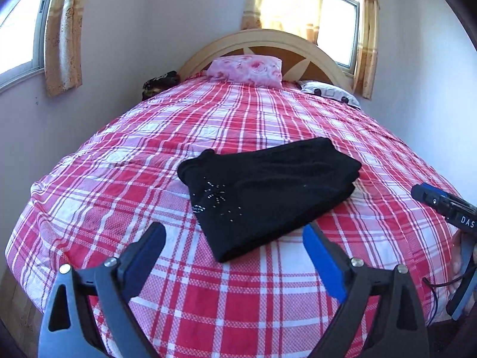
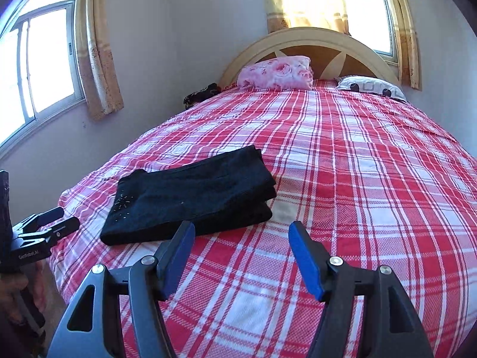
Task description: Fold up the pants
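Black pants lie folded into a thick rectangle on the red and white plaid bed cover, with a rhinestone pattern on the near left part. My left gripper hovers just in front of the bundle's near corner, its jaws wide and empty. In the right wrist view the pants sit left of centre. My right gripper stands open near their right front edge, with only bed cover between its fingers. The left gripper shows at the left edge there, held by a hand.
A pink floral pillow and a grey patterned pillow rest by the arched headboard. A dark object lies at the far left corner. A wall with curtained windows runs along the bed's left side.
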Motion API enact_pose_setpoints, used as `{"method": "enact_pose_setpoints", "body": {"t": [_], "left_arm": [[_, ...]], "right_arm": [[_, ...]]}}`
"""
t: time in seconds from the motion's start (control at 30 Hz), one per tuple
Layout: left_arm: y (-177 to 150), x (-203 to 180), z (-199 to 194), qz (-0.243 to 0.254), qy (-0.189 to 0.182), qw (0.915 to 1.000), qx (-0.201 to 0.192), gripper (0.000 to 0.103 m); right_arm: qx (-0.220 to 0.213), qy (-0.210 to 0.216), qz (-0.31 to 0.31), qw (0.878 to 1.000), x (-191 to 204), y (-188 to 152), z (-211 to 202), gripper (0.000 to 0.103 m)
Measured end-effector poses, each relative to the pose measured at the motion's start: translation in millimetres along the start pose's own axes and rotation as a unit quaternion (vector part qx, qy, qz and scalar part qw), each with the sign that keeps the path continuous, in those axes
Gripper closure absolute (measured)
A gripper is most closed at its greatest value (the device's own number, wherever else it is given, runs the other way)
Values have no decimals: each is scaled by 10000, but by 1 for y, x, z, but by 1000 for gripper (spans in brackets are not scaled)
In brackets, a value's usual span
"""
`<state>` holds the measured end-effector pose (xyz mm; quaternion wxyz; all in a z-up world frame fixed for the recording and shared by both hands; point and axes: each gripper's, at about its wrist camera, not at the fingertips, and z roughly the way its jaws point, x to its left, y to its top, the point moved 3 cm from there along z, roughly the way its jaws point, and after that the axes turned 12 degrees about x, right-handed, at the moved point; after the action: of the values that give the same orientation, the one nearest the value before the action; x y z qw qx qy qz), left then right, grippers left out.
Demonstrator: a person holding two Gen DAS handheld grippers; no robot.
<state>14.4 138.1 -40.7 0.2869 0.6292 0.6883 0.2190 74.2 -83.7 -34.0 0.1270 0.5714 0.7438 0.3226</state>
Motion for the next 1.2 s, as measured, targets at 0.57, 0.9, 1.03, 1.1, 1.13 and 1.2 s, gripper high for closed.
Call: {"method": "enact_pose_setpoints", "body": {"t": [0.57,0.9,1.03,1.1,1.13,1.2], "left_arm": [[-6,-14,-21,30,-243,9996,-128,5],[-6,-18,-30,43,-303,9993,-210,5],[-6,-21,-32,66,-253,9994,-228,1],[-5,-22,-34,68,-217,9994,-253,0],[-5,-22,-34,73,-214,9994,-252,0],[-4,-23,-36,102,-203,9994,-259,0]], "right_arm": [[-239,-253,-64,9994,28,-16,-33,36],[-313,-366,-77,9988,35,-21,-49,34],[-353,-366,-106,9987,37,-21,-54,32],[-383,-363,-121,9985,38,-20,-55,32],[-398,-354,-123,9985,39,-20,-56,32],[-415,-340,-130,9985,40,-20,-57,32]]}}
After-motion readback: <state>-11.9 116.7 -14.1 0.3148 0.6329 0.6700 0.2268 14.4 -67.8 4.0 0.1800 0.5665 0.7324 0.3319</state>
